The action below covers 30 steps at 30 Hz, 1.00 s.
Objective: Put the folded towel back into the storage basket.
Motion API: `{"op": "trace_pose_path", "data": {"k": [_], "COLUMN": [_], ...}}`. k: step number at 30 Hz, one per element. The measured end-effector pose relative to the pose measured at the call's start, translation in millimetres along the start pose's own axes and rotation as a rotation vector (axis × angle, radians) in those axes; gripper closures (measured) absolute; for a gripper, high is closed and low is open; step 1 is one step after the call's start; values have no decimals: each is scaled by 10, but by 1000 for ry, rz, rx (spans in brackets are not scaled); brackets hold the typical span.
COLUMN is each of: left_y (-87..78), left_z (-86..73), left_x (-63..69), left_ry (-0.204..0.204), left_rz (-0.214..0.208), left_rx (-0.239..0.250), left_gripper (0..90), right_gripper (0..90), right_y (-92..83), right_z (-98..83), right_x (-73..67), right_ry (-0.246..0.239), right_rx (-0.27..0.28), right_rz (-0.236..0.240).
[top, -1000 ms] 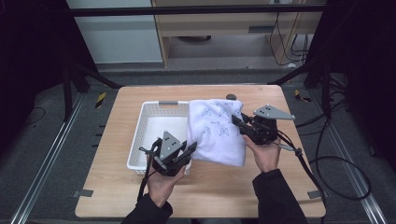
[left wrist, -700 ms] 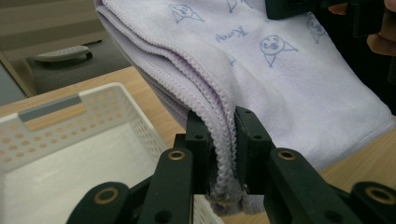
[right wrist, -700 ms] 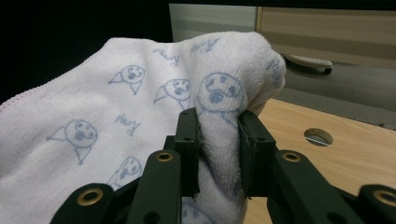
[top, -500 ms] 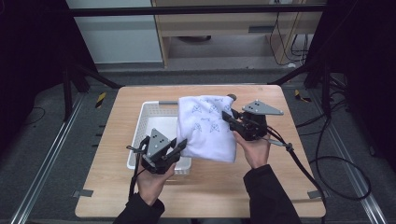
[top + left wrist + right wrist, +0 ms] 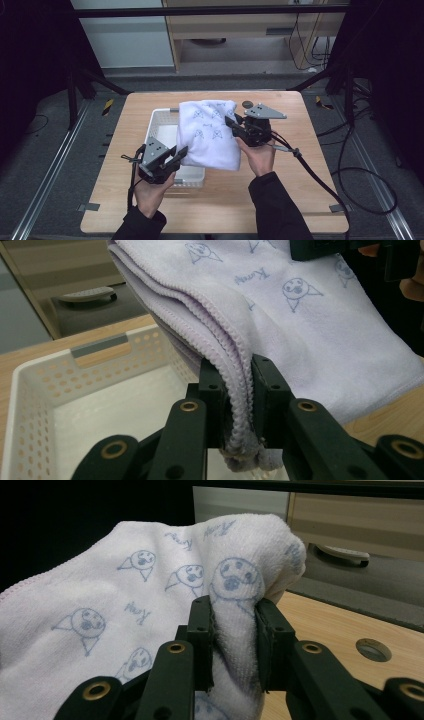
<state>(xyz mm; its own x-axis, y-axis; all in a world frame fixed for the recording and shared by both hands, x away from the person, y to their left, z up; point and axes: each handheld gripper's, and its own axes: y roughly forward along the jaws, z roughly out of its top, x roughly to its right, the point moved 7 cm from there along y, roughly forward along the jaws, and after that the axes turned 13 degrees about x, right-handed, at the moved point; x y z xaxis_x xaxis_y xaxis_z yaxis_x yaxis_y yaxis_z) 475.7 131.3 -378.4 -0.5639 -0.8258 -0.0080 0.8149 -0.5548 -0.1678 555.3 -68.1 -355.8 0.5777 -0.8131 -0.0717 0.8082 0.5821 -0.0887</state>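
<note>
Towel [image 5: 210,132] clamped in jaws of both L gripper [image 5: 176,156] & R gripper [image 5: 231,122], over basket [image 5: 159,131]

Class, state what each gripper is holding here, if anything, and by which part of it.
Both hold the folded towel: the left gripper pinches its stitched layered edge at a corner, the right gripper a bunched fold at the opposite side.

In the high view, the basket [image 5: 161,131] sits on the table [image 5: 310,165] at centre frame, left of the middle. The towel [image 5: 210,132] hangs over the basket's right part, between the left gripper [image 5: 181,154] at lower left and the right gripper [image 5: 231,121] at its right edge. A small round hole [image 5: 247,104] lies in the tabletop just above the right gripper.
</note>
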Motion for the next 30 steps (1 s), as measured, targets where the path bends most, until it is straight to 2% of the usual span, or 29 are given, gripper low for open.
{"op": "trace_pose_path", "data": {"k": [10, 15, 22, 30], "left_y": [-84, -105, -119, -234], "left_z": [-5, -21, -59, -85], "left_x": [-184, -252, -334, -502], "left_ry": [-7, -14, -15, -28], "left_rz": [31, 39, 59, 86], "left_rx": [1, 1, -3, 1], "left_gripper": [762, 762, 762, 762], "right_gripper": [723, 723, 723, 723], "right_y": [169, 245, 341, 502], "right_z": [9, -28, -58, -51], "right_x": [-119, -145, -199, -352], "right_ry": [1, 33, 9, 5], "right_rx": [12, 19, 9, 11], "right_rz": [24, 41, 37, 60]}}
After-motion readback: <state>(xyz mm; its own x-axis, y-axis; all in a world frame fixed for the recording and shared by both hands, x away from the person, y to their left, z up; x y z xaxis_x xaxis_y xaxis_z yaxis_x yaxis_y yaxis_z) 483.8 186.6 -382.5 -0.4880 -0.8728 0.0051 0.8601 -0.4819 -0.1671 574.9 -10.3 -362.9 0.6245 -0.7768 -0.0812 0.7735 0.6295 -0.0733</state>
